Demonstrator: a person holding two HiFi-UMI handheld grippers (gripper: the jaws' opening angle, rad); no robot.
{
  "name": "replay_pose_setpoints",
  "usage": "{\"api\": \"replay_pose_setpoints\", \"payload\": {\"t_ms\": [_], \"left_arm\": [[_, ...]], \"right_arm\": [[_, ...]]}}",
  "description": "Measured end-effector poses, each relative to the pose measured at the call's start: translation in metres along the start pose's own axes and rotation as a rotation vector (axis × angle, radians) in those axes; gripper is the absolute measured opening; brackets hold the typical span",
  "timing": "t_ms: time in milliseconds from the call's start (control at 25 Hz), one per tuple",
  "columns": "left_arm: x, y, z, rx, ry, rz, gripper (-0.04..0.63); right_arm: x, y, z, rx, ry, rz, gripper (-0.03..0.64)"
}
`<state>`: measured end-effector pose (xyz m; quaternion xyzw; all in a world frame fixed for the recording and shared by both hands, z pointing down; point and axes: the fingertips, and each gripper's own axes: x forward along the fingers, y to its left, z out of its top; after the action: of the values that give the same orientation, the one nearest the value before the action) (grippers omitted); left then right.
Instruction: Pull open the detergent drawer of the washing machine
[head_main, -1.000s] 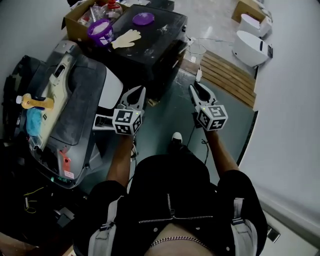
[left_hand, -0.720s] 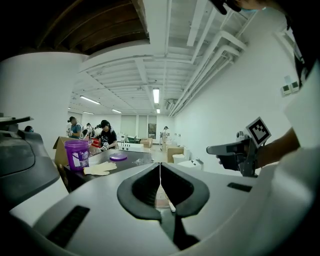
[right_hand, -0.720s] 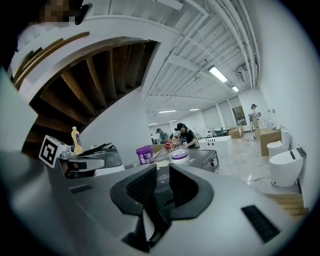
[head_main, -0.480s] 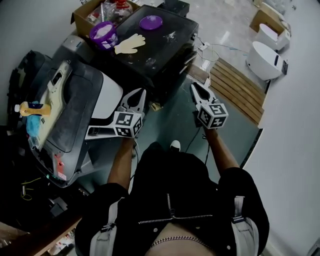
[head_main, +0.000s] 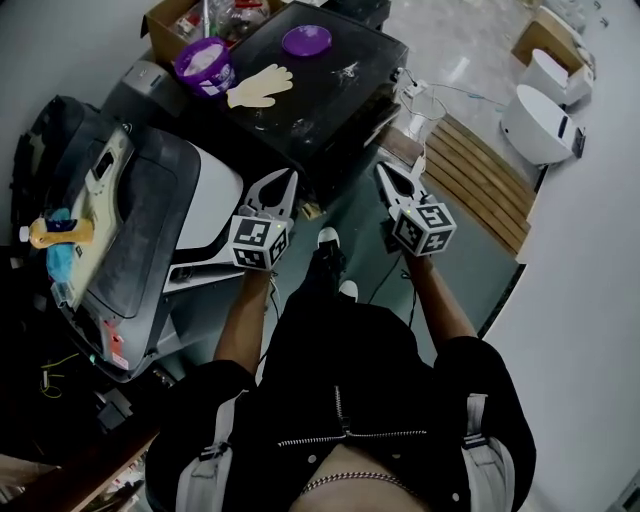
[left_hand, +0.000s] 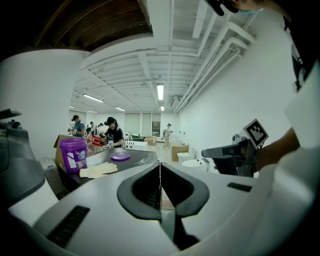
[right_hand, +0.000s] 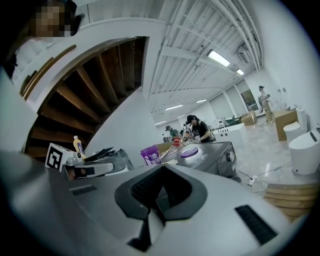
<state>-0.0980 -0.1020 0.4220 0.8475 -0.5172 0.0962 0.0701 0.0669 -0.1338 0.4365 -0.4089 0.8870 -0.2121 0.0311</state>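
Note:
Two machines show in the head view: a black washing machine (head_main: 320, 95) at the top middle and a grey one with a white front (head_main: 150, 215) at the left. A flat light part (head_main: 200, 268) juts out from the grey machine's front; I cannot tell whether it is the drawer. My left gripper (head_main: 288, 176) is in the air just right of that white front, shut and empty, its tips (left_hand: 159, 163) meeting. My right gripper (head_main: 382, 168) is beside the black machine's near corner; its jaws have just been closing and now stand shut (right_hand: 163, 165) with nothing between them.
On the black machine lie a purple bucket (head_main: 203, 62), a yellow glove (head_main: 258, 85) and a purple lid (head_main: 305, 40). A wooden pallet (head_main: 470, 155) and white appliances (head_main: 545, 120) are at the right. A yellow-capped bottle (head_main: 50, 232) rests on the grey machine. The person's shoe (head_main: 328, 248) is below the grippers.
Both grippers have moved forward toward the machines, which now sit closer below them. The right gripper's jaws have closed. The person's shoe has stepped forward between the arms.

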Motion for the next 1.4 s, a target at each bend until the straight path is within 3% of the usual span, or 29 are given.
{"api": "replay_pose_setpoints", "payload": {"t_ms": [520, 720, 1000, 1200, 1400], "left_arm": [[0.099, 0.037, -0.032, -0.057, 0.065, -0.066, 0.021], [0.115, 0.044, -0.046, -0.079, 0.1, -0.09, 0.021], [0.126, 0.041, -0.061, -0.1, 0.132, -0.13, 0.021], [0.131, 0.043, -0.069, -0.112, 0.152, -0.14, 0.021], [0.134, 0.052, -0.074, -0.123, 0.16, -0.133, 0.021]], "right_arm": [[0.081, -0.054, -0.033, 0.057, 0.14, 0.044, -0.006], [0.096, -0.065, -0.078, 0.113, 0.301, 0.032, -0.006], [0.121, -0.082, -0.12, 0.523, 0.201, 0.171, 0.006], [0.142, -0.107, -0.139, 0.663, 0.163, 0.176, 0.031], [0.164, -0.119, -0.151, 0.82, 0.121, 0.25, 0.137]]}}
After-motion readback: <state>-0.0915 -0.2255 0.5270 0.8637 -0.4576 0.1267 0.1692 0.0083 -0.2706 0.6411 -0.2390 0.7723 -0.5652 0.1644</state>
